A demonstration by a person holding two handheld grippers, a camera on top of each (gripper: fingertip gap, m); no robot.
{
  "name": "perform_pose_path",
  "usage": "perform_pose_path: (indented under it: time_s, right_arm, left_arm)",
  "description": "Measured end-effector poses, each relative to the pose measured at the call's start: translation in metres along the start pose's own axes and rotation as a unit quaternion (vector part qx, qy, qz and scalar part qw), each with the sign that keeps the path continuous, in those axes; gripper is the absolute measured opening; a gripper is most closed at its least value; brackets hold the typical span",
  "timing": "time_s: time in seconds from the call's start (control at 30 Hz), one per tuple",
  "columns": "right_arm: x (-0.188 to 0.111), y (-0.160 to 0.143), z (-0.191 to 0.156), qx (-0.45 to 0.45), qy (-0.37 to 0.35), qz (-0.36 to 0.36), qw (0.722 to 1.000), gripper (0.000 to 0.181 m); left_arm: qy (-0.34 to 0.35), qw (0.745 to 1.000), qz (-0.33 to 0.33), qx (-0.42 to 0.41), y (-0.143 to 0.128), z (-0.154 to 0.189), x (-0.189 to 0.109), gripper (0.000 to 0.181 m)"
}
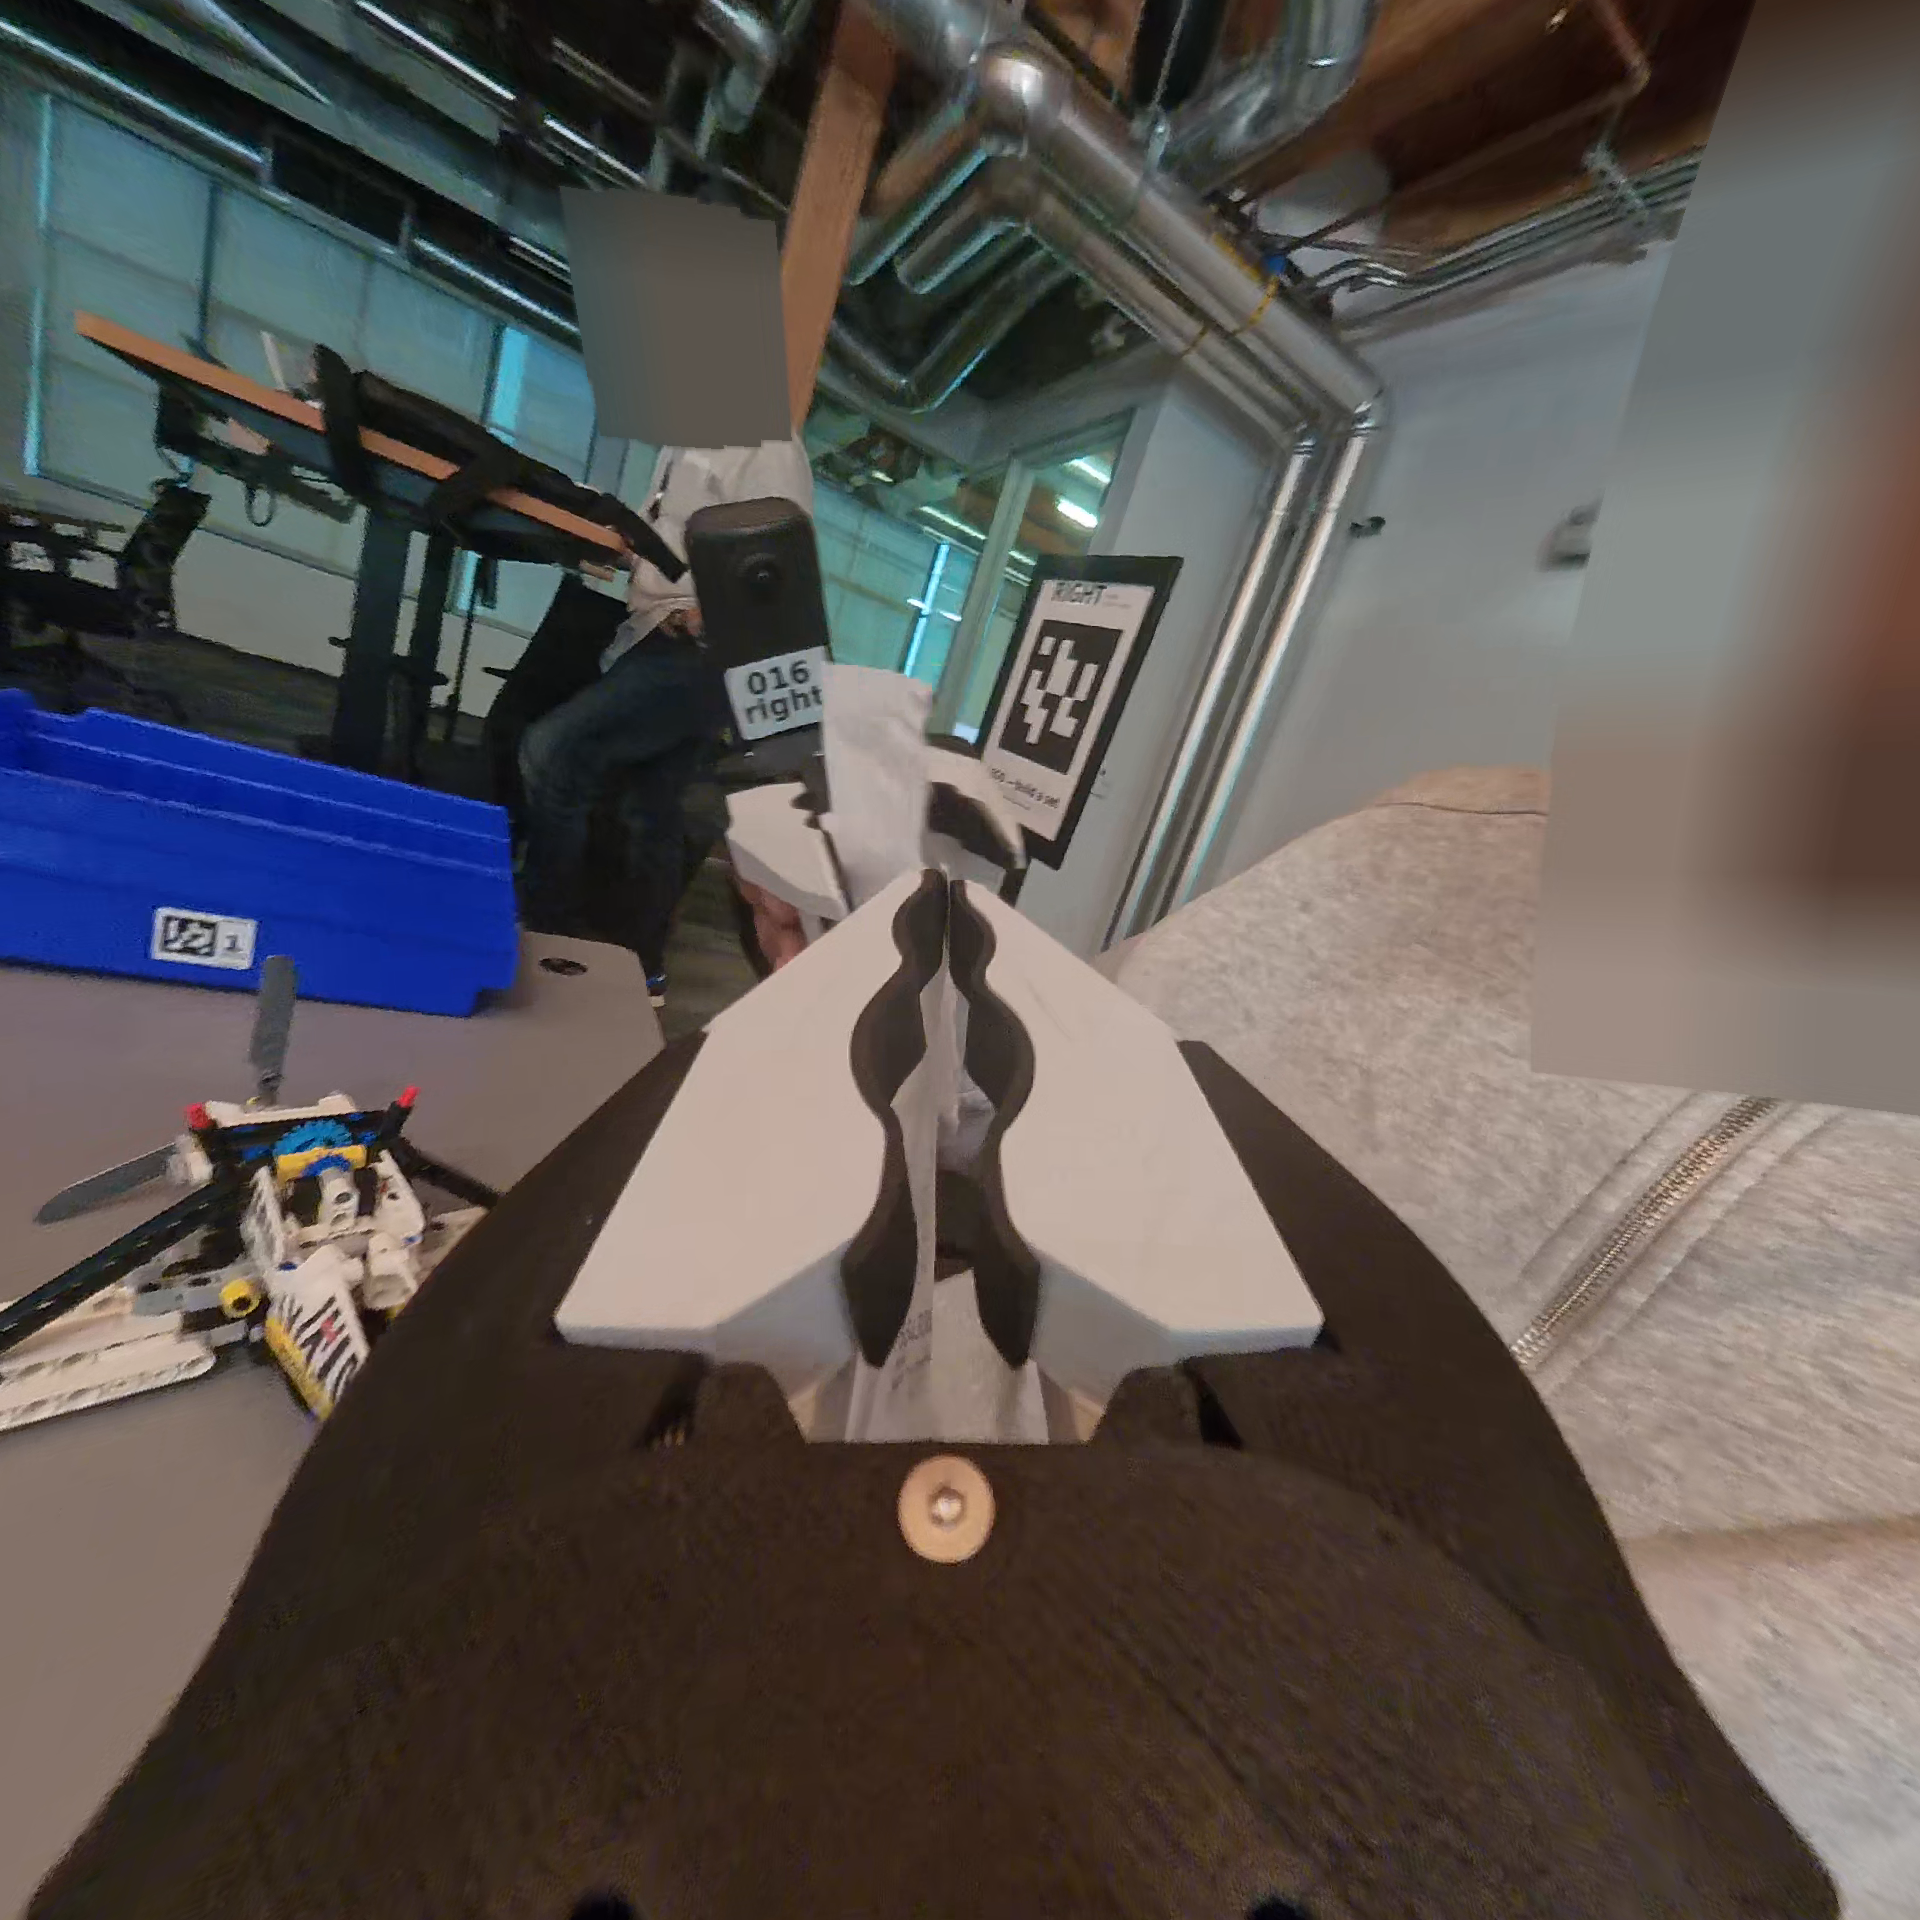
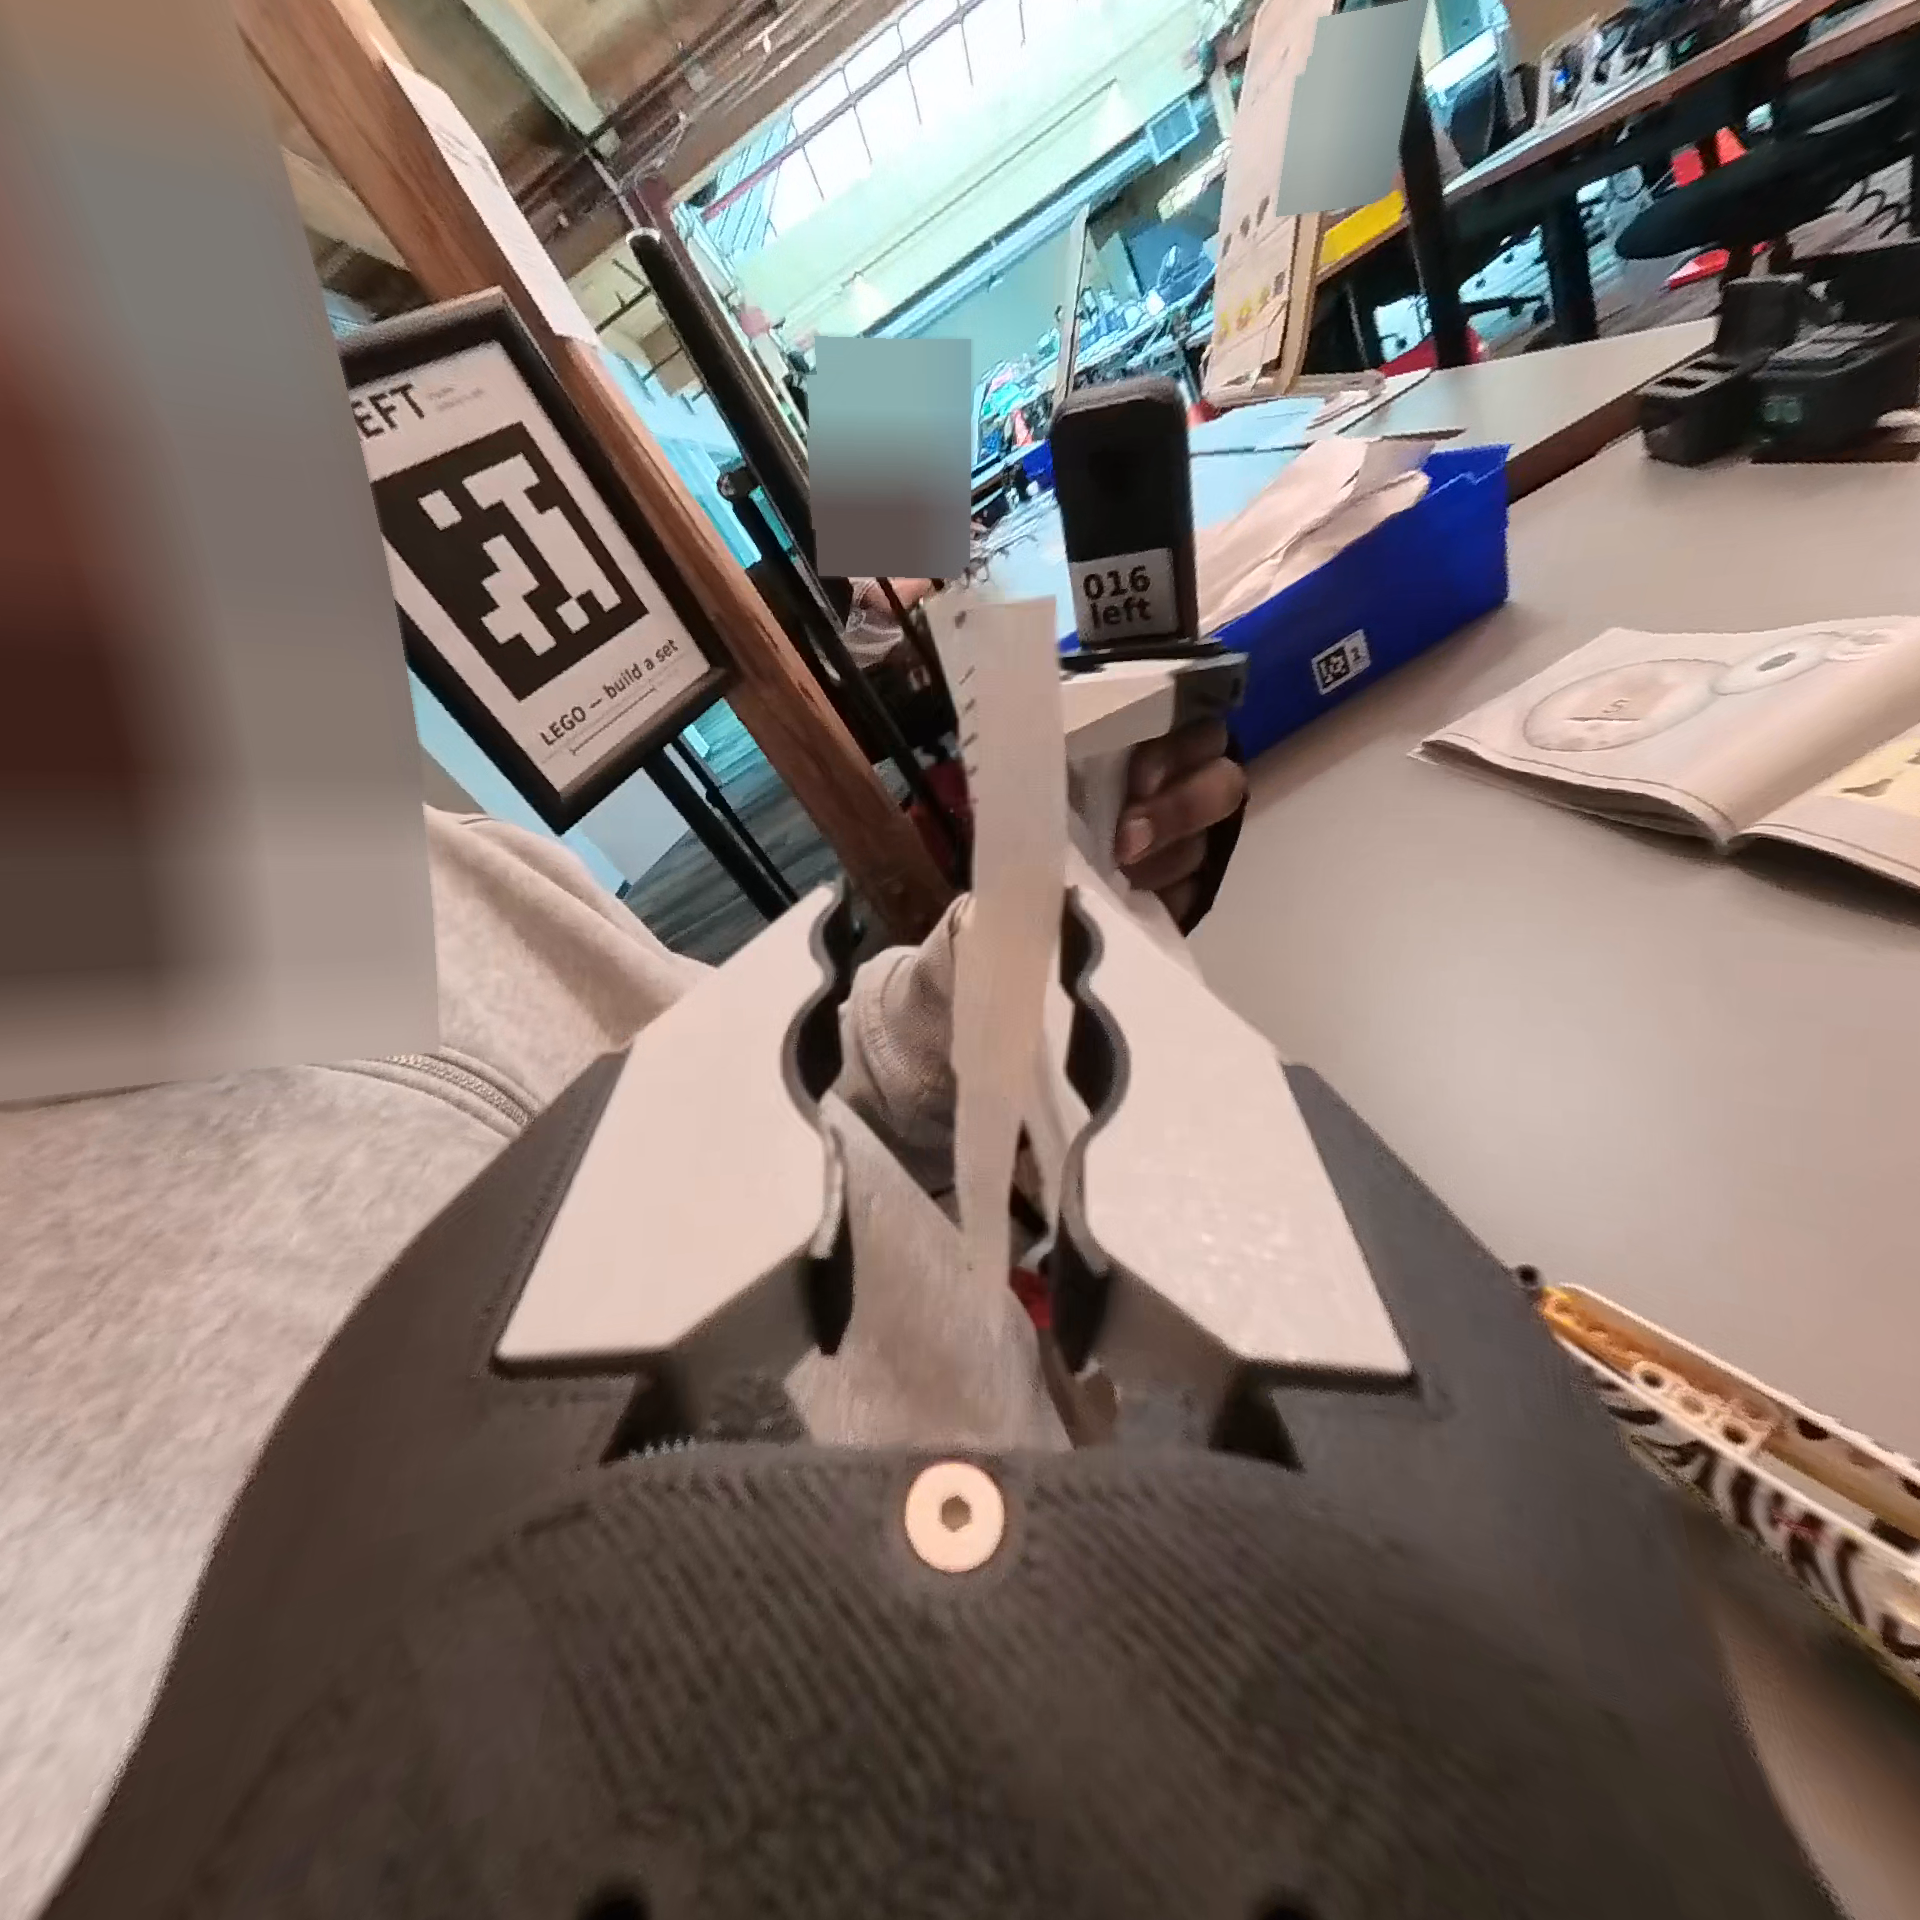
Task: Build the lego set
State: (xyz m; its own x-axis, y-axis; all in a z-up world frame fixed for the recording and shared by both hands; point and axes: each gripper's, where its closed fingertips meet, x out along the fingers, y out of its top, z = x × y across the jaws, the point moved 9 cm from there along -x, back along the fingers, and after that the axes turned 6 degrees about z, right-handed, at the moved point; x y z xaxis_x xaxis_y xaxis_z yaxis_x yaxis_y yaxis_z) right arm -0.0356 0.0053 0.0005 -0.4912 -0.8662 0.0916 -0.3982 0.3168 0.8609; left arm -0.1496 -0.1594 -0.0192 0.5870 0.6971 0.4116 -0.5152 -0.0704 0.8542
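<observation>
1. The left gripper is pinched closed on a white paper bag.
2. The right gripper stands partly open around the bag's strip; whether it grips is unclear.
3. The lego model lies at the frame's lower left on the grey table.

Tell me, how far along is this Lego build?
Done: a partly built black-and-white model lies on the table. In hand: the left claw pinches a white paper bag; the right claw is open around its strip. Left: probably opening it and adding parts.
</observation>
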Motion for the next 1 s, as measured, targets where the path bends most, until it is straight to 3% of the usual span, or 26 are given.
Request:
perform_pose_path:
  time_s: [0.03,0.13,0.2,0.27,0.4,0.7,0.9,1.0]
  right_arm:
    - [0.001,-0.002,0.000,0.000,0.002,-0.008,1.000,0.041]
    - [0.006,-0.008,0.000,-0.020,-0.016,-0.034,0.999,0.025]
    - [0.009,-0.009,0.001,-0.042,-0.033,-0.047,0.997,0.003]
    - [0.008,-0.006,0.001,-0.075,-0.056,-0.037,0.995,0.000]
    - [0.003,0.003,-0.002,-0.102,-0.064,0.029,0.992,0.000]
    - [-0.007,0.005,0.002,-0.093,-0.053,0.135,0.985,0.000]
    - [-0.012,0.004,0.006,-0.090,-0.053,0.162,0.981,0.000]
    - [-0.045,0.022,0.000,-0.040,0.010,0.310,0.950,0.000]
  left_arm:
    - [0.003,1.000,-0.002,0.000,0.000,-0.001,-0.001,0.000]
    - [0.001,1.000,0.003,-0.005,0.000,-0.001,-0.003,0.000]
    - [-0.001,1.000,0.001,-0.009,0.000,-0.002,-0.003,0.000]
    - [0.000,1.000,0.005,-0.012,0.000,-0.003,-0.004,0.000]
    - [0.032,0.999,0.005,-0.010,-0.002,-0.008,-0.007,0.000]
    - [0.030,0.999,0.008,-0.020,-0.004,-0.010,0.000,0.000]
    - [0.038,0.999,0.002,-0.025,-0.006,-0.012,0.002,0.000]
    - [0.051,0.998,-0.004,-0.026,-0.008,-0.015,-0.003,0.000]
